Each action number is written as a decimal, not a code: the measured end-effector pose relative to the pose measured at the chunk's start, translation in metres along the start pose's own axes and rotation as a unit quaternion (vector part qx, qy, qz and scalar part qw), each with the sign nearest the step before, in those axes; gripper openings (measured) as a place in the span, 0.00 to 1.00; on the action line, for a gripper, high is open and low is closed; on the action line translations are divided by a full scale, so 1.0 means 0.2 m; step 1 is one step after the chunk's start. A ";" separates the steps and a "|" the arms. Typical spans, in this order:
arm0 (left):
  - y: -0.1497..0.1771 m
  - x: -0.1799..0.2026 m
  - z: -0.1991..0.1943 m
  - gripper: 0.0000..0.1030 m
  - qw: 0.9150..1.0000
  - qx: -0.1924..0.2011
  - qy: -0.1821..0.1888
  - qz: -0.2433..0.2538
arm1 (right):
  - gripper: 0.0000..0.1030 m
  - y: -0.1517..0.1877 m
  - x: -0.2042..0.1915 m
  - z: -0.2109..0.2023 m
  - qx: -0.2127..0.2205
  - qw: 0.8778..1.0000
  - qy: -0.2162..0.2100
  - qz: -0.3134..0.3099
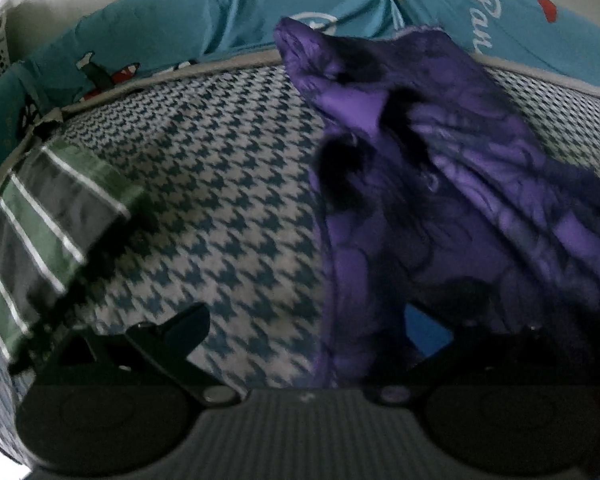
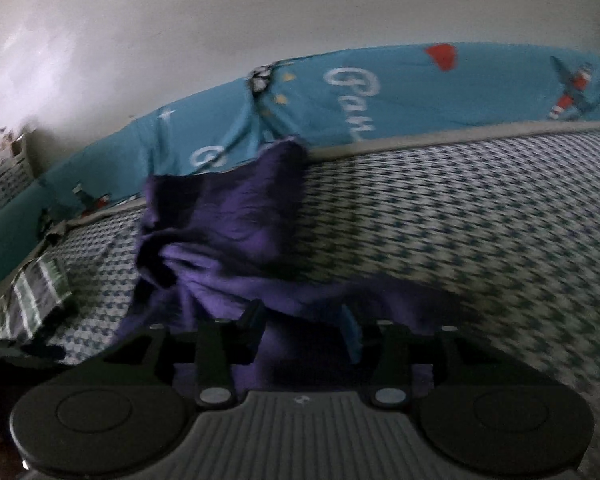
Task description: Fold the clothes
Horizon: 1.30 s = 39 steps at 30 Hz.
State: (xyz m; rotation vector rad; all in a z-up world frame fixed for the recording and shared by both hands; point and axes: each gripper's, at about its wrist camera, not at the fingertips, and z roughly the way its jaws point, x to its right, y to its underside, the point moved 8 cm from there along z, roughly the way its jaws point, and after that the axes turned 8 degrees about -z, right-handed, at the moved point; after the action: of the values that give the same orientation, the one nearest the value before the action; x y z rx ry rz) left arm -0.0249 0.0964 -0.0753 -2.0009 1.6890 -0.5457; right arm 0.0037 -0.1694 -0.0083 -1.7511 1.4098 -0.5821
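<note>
Lying rumpled on the houndstooth-patterned mattress [image 2: 460, 208], the purple garment [image 2: 236, 232] reaches from the padded teal bumper [image 2: 420, 92] along the far edge down to the near edge, where both grippers meet it. It reads as thin, light, slightly glossy cloth: soft, limp, likely to slide and bunch instead of holding a crease, and not fragile.

The right gripper [image 2: 306, 328] has its jaws partly apart with purple cloth lying between the fingers; the pads do not appear to press on it, so it looks more released than gripped. The left gripper [image 1: 312, 332] shows its left finger [image 1: 180, 328] clear of the cloth over bare mattress, while the other finger is buried under the purple folds, so whether it pinches anything cannot be told.

A striped green and grey garment [image 1: 48, 224] lies folded near the left edge of the mattress, well apart.

For a clean fold, the best holds would probably be a hem or two corners, pinched through a single layer and pulled taut, since a grab at mid-cloth would only gather wrinkles.
</note>
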 end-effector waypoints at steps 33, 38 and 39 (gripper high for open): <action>0.27 -0.05 -0.13 1.00 0.999 0.021 0.011 -0.045 | 0.09 0.14 0.30 0.18 0.000 0.997 0.041 0.066; 0.28 -0.07 -0.14 1.00 0.998 0.022 0.009 -0.054 | 0.08 0.08 0.24 0.03 0.037 0.995 -0.002 0.088; 0.28 -0.07 -0.15 1.00 0.998 0.023 0.007 -0.056 | 0.08 0.06 0.22 -0.01 0.045 0.995 -0.014 0.090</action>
State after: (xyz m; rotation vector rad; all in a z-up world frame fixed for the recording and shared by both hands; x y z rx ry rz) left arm -0.0888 0.1004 -0.0836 -2.0731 1.5649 -0.6326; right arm 0.0074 -0.2129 -0.0218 -1.5372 1.4802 -0.5141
